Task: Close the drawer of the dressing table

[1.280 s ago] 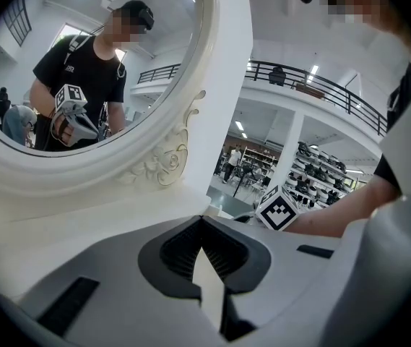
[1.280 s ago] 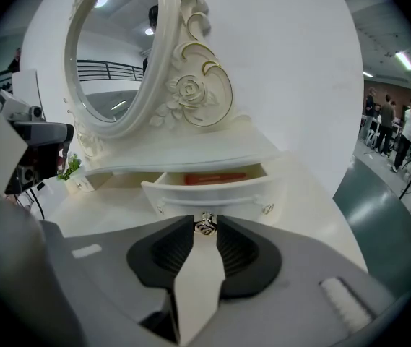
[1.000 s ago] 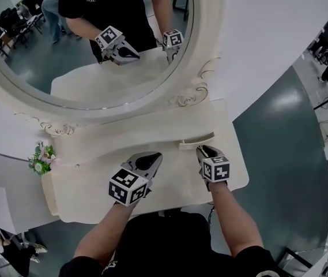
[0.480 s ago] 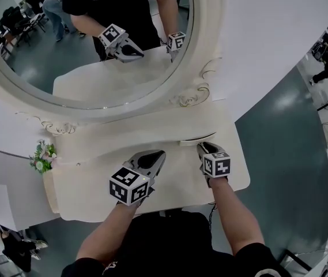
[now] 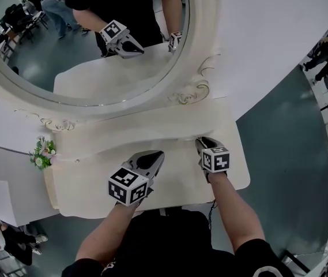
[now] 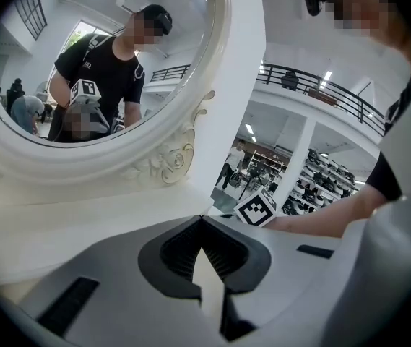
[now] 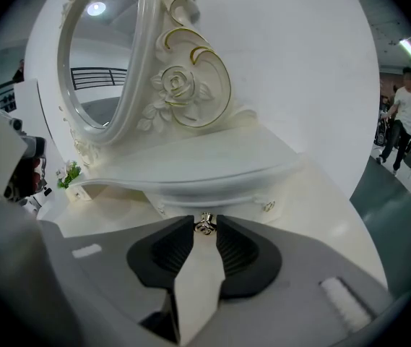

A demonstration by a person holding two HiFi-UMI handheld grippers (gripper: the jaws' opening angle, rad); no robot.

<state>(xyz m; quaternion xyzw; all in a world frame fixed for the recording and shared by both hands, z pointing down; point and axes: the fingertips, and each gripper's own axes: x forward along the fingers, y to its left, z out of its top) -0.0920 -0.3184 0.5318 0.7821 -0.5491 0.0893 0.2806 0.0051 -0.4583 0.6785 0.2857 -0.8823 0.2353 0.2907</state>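
Gripping the knob (image 7: 204,225) of the drawer (image 7: 243,202), the right gripper (image 7: 205,223) has its two dark pads closed on that small metal knob from either side. The drawer front is a low white band directly under the overhanging shelf (image 7: 212,166). It looks pushed in, with a small fitting near each end. In the head view the right gripper (image 5: 201,142) points at the shelf's front edge (image 5: 152,126) near the right end of the table (image 5: 89,192), with its marker cube (image 5: 215,158) on top and the forearm running back to the person.

The left gripper (image 5: 158,154) hovers over the middle of the table, well apart from the right one and tilted a little down. Its own view shows the left gripper (image 6: 201,218) with its tips meeting at a point and nothing between them. Its cube (image 5: 128,185) faces the head camera.

The oval mirror (image 5: 83,56) stands behind the shelf in a carved white frame. It reflects the person's torso and both grippers. A small bunch of flowers (image 5: 41,155) sits at the table's left end, just beside the shelf. Grey-green floor (image 5: 285,154) shows to the right of the table.
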